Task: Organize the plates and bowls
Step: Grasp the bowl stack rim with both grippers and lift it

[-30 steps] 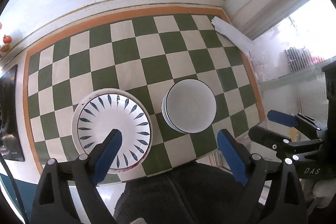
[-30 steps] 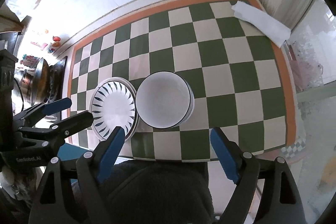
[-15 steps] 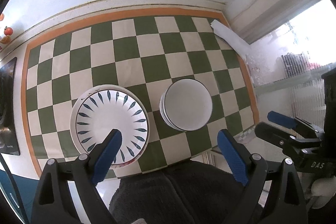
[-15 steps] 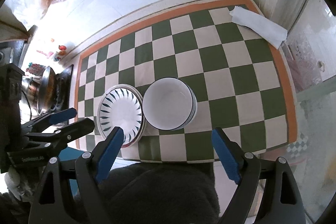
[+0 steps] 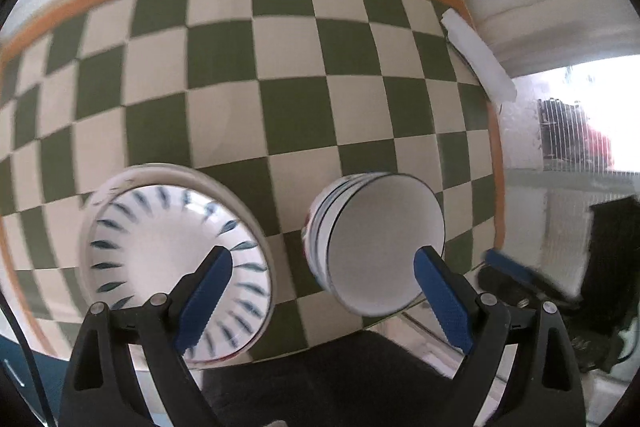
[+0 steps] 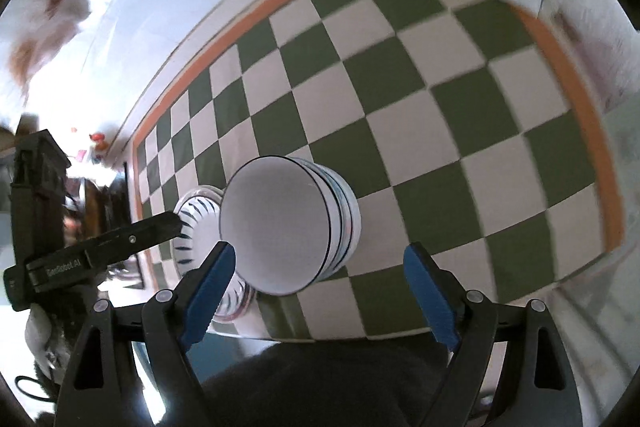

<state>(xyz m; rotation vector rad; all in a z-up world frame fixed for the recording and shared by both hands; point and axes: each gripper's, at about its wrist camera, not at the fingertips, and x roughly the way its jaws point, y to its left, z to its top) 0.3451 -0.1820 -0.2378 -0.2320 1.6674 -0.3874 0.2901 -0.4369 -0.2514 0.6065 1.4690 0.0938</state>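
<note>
Checkered mat (image 5: 288,99), folded white cloth (image 5: 478,57)

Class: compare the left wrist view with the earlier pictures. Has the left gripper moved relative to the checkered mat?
Yes. The left gripper has come down toward the checkered mat: its squares and the bowl stack now look much larger.

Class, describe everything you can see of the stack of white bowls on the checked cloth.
The stack of bowls is several nested bowls, glossy like glazed ceramic, white inside, each with a thin dark rim line. Red and blue marks show on the lower bowls' outer walls. It stands upright and looks empty on the green-and-cream checked cloth, near its front edge, close beside the leaf-patterned plates; whether they touch is unclear. No tool touches it.
</note>
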